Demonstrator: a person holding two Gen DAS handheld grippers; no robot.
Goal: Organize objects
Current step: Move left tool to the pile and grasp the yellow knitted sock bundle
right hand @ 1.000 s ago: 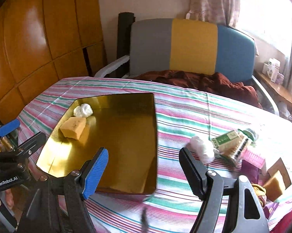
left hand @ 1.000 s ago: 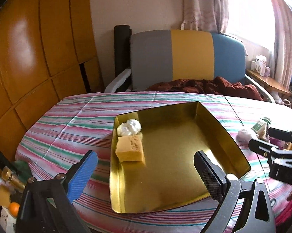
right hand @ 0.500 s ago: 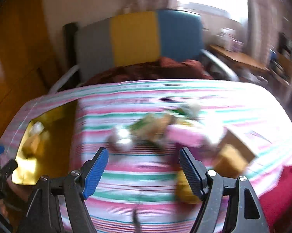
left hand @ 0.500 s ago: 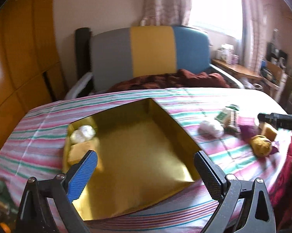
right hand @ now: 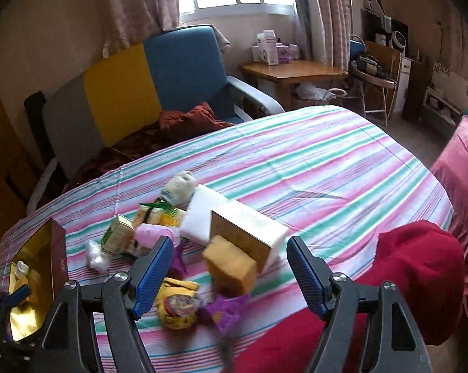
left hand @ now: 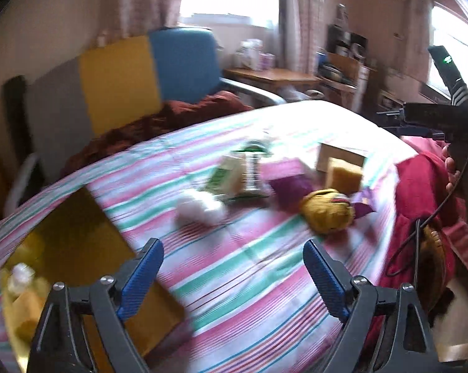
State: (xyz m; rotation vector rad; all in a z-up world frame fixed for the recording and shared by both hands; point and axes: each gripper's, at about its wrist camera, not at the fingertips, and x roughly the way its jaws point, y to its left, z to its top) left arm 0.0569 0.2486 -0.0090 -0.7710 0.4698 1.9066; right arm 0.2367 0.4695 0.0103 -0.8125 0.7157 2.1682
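A pile of small objects lies on the striped tablecloth [right hand: 311, 168]: a white puff ball [right hand: 95, 258], a green carton [right hand: 117, 236], a yellow sponge [right hand: 230, 269], a yellow pouch [right hand: 176, 304], a purple scrap [right hand: 227, 307] and a white and brown box [right hand: 249, 230]. My right gripper [right hand: 230, 248] hovers open just in front of the sponge and touches nothing. My left gripper [left hand: 232, 258] hangs over bare cloth short of the puff ball [left hand: 199, 211]; its jaws are closing with nothing between them. The gold tray [left hand: 78, 248] at the left holds another sponge [left hand: 28, 307] and a white ball [left hand: 20, 275].
A red cloth [right hand: 420, 267] drapes over the table's near right edge. Behind the table stands a grey, yellow and blue armchair [right hand: 159, 84], and a wooden side table [right hand: 293, 71] is by the window. A hand [left hand: 451, 168] holding the other tool shows at the right of the left wrist view.
Both views have swung right, away from the gold tray and onto the pile of objects. The left jaws stand a little narrower than before. The right jaws keep the same gap.
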